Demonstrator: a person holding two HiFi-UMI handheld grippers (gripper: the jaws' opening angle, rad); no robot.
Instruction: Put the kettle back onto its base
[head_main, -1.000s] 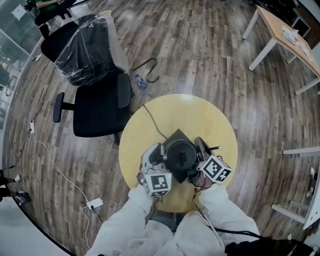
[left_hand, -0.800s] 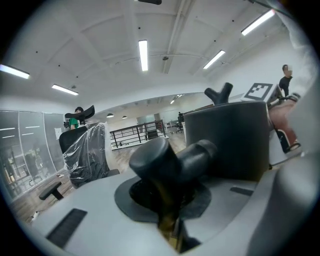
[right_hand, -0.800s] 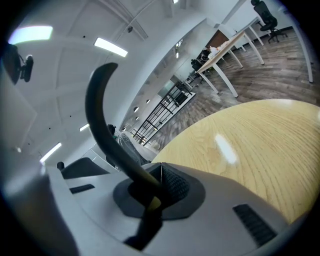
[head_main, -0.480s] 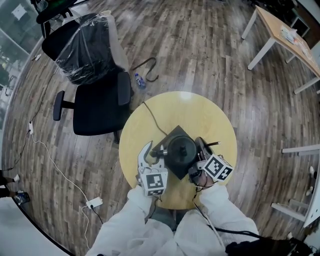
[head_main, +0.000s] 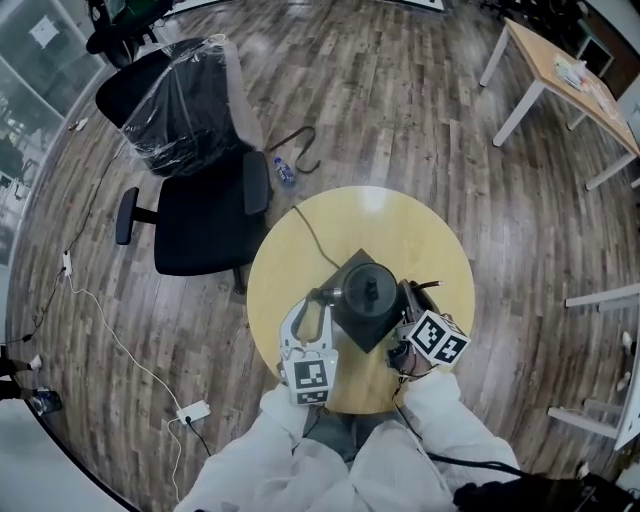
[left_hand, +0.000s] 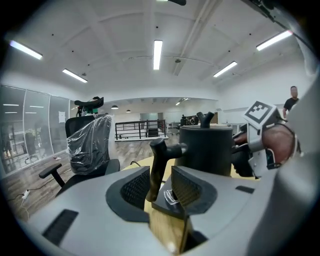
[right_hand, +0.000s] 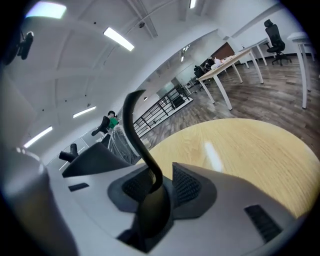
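Squarely, the black cylindrical kettle sits on its base.

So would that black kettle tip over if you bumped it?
Probably not easily: the kettle looks squat and sits flat on its square base. A shove on its long side handle might turn it instead.

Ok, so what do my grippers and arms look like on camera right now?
Both the left gripper and the right gripper are light grey two-jaw tools, each carrying a white cube with black square markers. Pads are dark mesh-textured. Sleeves are white; a black cable trails by the right one. The left jaws are opening, a dark grip of the kettle between them.
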